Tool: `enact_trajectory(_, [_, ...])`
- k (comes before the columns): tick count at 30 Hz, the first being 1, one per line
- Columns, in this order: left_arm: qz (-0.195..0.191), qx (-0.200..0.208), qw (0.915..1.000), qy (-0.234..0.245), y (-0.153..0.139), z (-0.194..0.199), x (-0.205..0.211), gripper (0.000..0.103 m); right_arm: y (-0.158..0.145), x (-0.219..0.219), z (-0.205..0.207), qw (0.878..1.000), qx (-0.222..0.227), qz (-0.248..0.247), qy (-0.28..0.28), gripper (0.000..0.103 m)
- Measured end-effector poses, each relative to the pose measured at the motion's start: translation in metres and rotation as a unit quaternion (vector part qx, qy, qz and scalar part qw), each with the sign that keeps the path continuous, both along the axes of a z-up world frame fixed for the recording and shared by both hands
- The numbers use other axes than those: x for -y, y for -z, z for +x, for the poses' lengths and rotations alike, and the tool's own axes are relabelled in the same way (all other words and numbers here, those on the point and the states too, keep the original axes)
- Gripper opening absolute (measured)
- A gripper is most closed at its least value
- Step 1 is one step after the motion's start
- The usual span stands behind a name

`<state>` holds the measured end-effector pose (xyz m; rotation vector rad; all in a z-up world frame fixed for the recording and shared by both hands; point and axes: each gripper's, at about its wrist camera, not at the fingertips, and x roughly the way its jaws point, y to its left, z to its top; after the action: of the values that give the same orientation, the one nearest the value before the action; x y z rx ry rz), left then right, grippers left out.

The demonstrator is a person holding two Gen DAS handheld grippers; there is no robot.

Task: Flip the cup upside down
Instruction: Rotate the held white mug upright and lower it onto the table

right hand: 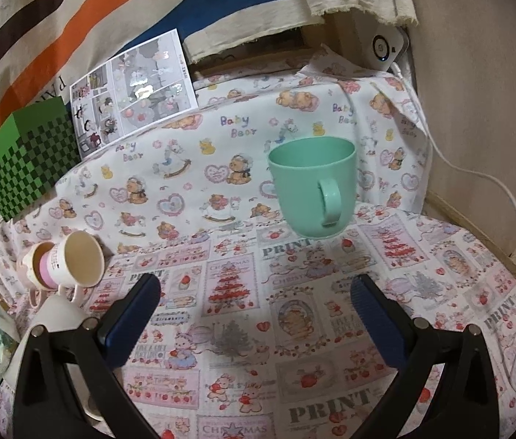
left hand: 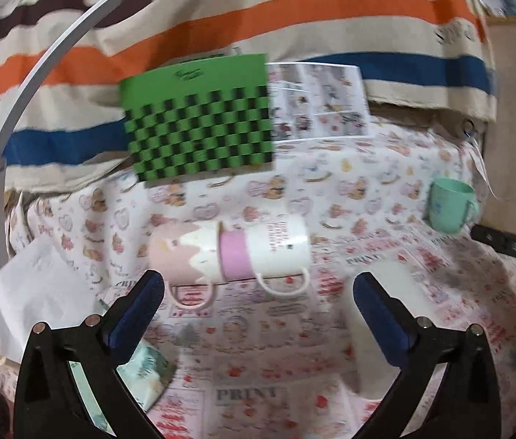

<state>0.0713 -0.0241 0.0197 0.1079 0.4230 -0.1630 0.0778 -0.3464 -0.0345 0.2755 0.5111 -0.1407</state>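
1. Far left, right wrist view: green checkered box [right hand: 31, 161] leans at the striped cloth [right hand: 38, 36]; clear of the work.
2. Two nested mugs [right hand: 64, 261] lie on their sides, mouths facing right; probably spare.
3. Left gripper [left hand: 258, 292]: jaws spread, empty, facing the nested mugs.
4. Right gripper [right hand: 256, 294]: jaws spread, empty, squared up to the cup, likely for a grasp.
5. Green cup [right hand: 313, 186] stands on the printed tablecloth [right hand: 422, 292] ahead of the right gripper: mouth up, long axis vertical, handle toward the camera. Not yet flipped.
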Motion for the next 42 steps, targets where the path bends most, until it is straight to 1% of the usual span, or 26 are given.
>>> enact_trajectory(2, [-0.031, 0.001, 0.9994, -0.012, 0.003, 0.001, -0.015, 0.102, -0.001, -0.002, 0.001, 1.000, -0.004, -0.005, 0.003, 0.103])
enact_trajectory(3, [-0.048, -0.005, 0.9987, -0.015, 0.005, 0.001, -0.022, 0.102, -0.001, -0.003, 0.003, 1.000, -0.013, 0.001, -0.004, 0.103])
enact_trajectory(5, [-0.075, -0.029, 0.9966, -0.018, 0.007, 0.004, -0.035, 0.102, -0.003, -0.007, 0.010, 0.998, -0.039, 0.024, -0.045, 0.103])
enact_trajectory(6, [-0.077, -0.034, 0.9962, -0.022, 0.008, 0.004, -0.039, 0.102, -0.006, -0.012, 0.014, 0.996, -0.054, 0.028, -0.063, 0.103])
enact_trajectory(8, [-0.079, -0.045, 0.9946, -0.051, 0.006, 0.007, -0.049, 0.102, -0.014, -0.024, 0.014, 0.994, -0.063, 0.019, -0.083, 0.103])
enact_trajectory(10, [-0.101, -0.048, 0.9915, -0.066, 0.004, 0.008, -0.061, 0.102, -0.023, -0.039, 0.014, 0.992, -0.073, 0.013, -0.104, 0.103])
enact_trajectory(11, [-0.110, -0.045, 0.9900, -0.076, 0.002, 0.007, -0.067, 0.102, -0.027, -0.046, 0.014, 0.989, -0.082, 0.019, -0.118, 0.103])
enact_trajectory(14, [-0.115, -0.041, 0.9897, -0.075, -0.001, 0.004, -0.075, 0.102, -0.037, -0.069, 0.016, 0.977, -0.114, 0.053, -0.170, 0.103])
enact_trajectory(16, [-0.116, -0.028, 0.9898, -0.078, -0.004, 0.001, -0.078, 0.102, -0.044, -0.091, 0.018, 0.970, -0.146, 0.043, -0.188, 0.103])
enact_trajectory(18, [-0.110, -0.015, 0.9906, -0.079, -0.006, -0.001, -0.078, 0.102, -0.049, -0.109, 0.019, 0.967, -0.165, 0.034, -0.192, 0.103])
enact_trajectory(20, [-0.105, -0.009, 0.9920, -0.071, -0.009, -0.002, -0.077, 0.102, -0.053, -0.121, 0.022, 0.964, -0.175, 0.040, -0.197, 0.102])
enact_trajectory(21, [-0.107, -0.007, 0.9921, -0.065, -0.011, -0.003, -0.078, 0.102, -0.055, -0.127, 0.025, 0.963, -0.181, 0.045, -0.195, 0.102])
enact_trajectory(25, [-0.133, 0.043, 0.9881, -0.065, -0.023, -0.017, -0.089, 0.102, -0.053, -0.139, 0.045, 0.958, -0.219, 0.058, -0.176, 0.101])
enact_trajectory(26, [-0.136, 0.047, 0.9875, -0.064, -0.024, -0.018, -0.091, 0.102, -0.049, -0.141, 0.052, 0.953, -0.239, 0.062, -0.175, 0.101])
enact_trajectory(28, [-0.141, 0.045, 0.9866, -0.069, -0.025, -0.017, -0.094, 0.102, -0.037, -0.148, 0.066, 0.938, -0.289, 0.071, -0.180, 0.101])
enact_trajectory(30, [-0.145, 0.039, 0.9859, -0.073, -0.024, -0.014, -0.096, 0.102, -0.021, -0.155, 0.079, 0.919, -0.340, 0.076, -0.183, 0.096])
enact_trajectory(32, [-0.147, 0.032, 0.9857, -0.075, -0.022, -0.011, -0.096, 0.102, -0.011, -0.157, 0.087, 0.913, -0.363, 0.077, -0.172, 0.093])
enact_trajectory(34, [-0.144, 0.034, 0.9856, -0.082, -0.020, -0.011, -0.096, 0.102, -0.004, -0.156, 0.092, 0.911, -0.370, 0.083, -0.159, 0.093])
enact_trajectory(38, [-0.141, 0.056, 0.9838, -0.096, -0.022, -0.017, -0.097, 0.102, 0.008, -0.157, 0.107, 0.908, -0.385, 0.090, -0.142, 0.092])
enact_trajectory(40, [-0.140, 0.054, 0.9842, -0.093, -0.021, -0.017, -0.097, 0.102, 0.012, -0.158, 0.112, 0.905, -0.389, 0.100, -0.140, 0.088])
enact_trajectory(42, [-0.142, 0.051, 0.9844, -0.090, -0.020, -0.016, -0.096, 0.102, 0.015, -0.157, 0.115, 0.903, -0.395, 0.104, -0.135, 0.078])
